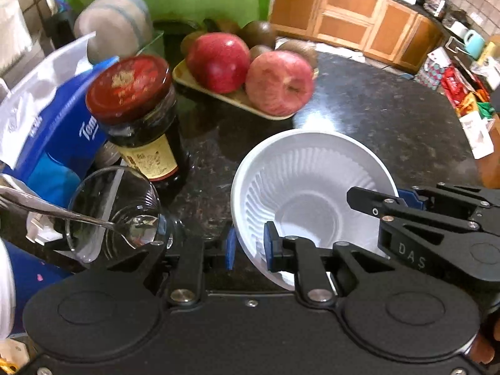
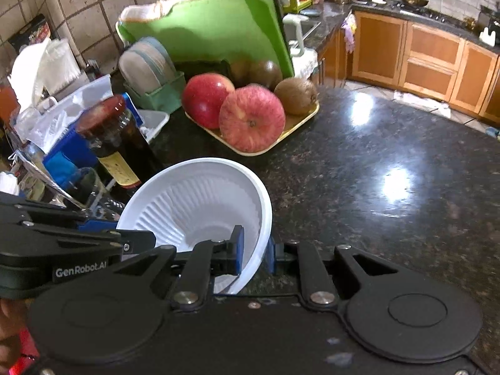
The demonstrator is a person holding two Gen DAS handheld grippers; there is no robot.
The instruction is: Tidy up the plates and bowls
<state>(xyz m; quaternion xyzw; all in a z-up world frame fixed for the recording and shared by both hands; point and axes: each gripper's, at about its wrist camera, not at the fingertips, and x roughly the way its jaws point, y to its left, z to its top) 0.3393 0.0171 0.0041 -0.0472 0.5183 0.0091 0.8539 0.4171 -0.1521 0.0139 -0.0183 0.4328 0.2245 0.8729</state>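
A white ribbed disposable bowl (image 1: 309, 184) is held tilted above the dark granite counter (image 1: 390, 118). My left gripper (image 1: 249, 247) straddles its near-left rim, one blue pad inside the bowl and one outside, closed on the wall. My right gripper (image 2: 254, 250) straddles the bowl's (image 2: 200, 200) right rim the same way, pads closed on the wall. Each gripper shows in the other's view, at the bowl's opposite side. A stack of grey-blue plates (image 2: 147, 65) stands upright in a green rack at the back left.
A yellow tray (image 2: 293, 125) holds two red apples and kiwis. A red-lidded jar (image 1: 137, 115), a glass with a spoon (image 1: 115, 215), a blue tissue pack (image 1: 47, 125) and a green board (image 2: 218, 28) crowd the left. Wooden cabinets stand far right.
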